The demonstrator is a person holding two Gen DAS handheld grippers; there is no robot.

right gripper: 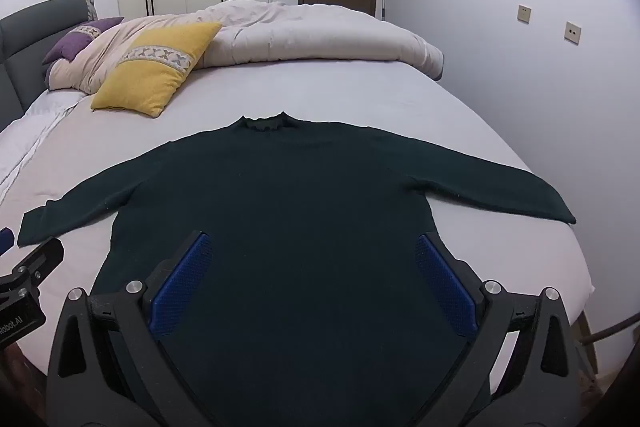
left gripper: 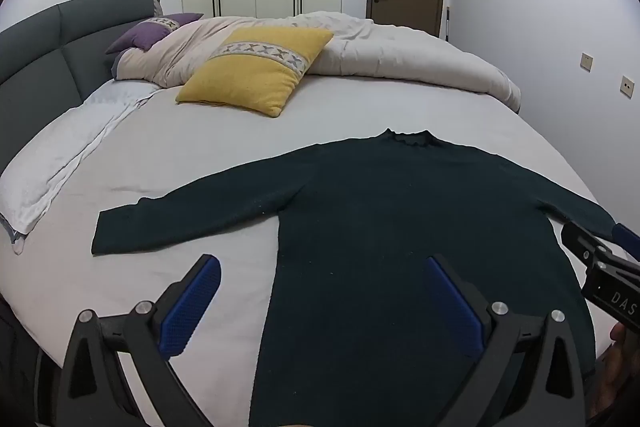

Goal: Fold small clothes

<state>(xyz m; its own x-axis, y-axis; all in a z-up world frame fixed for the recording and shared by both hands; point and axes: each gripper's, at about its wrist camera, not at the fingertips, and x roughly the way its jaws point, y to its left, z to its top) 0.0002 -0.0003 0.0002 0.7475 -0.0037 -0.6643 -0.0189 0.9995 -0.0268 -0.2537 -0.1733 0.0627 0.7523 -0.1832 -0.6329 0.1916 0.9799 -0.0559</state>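
A dark green long-sleeved sweater [left gripper: 400,219] lies flat on the bed, collar away from me and both sleeves spread out; it also shows in the right wrist view [right gripper: 304,195]. My left gripper [left gripper: 324,267] is open and empty above the sweater's lower left edge, one blue pad [left gripper: 188,307] over the sheet. My right gripper [right gripper: 314,247] is open and empty above the sweater's lower body. The right gripper's body [left gripper: 600,263] shows at the right edge of the left wrist view, near the right sleeve cuff.
The bed [left gripper: 340,107] has a white sheet. A yellow cushion [left gripper: 256,67], a purple cushion [left gripper: 152,31] and a bunched beige duvet [left gripper: 400,55] lie at the far side. A grey headboard [left gripper: 60,35] stands left; wardrobe and door behind.
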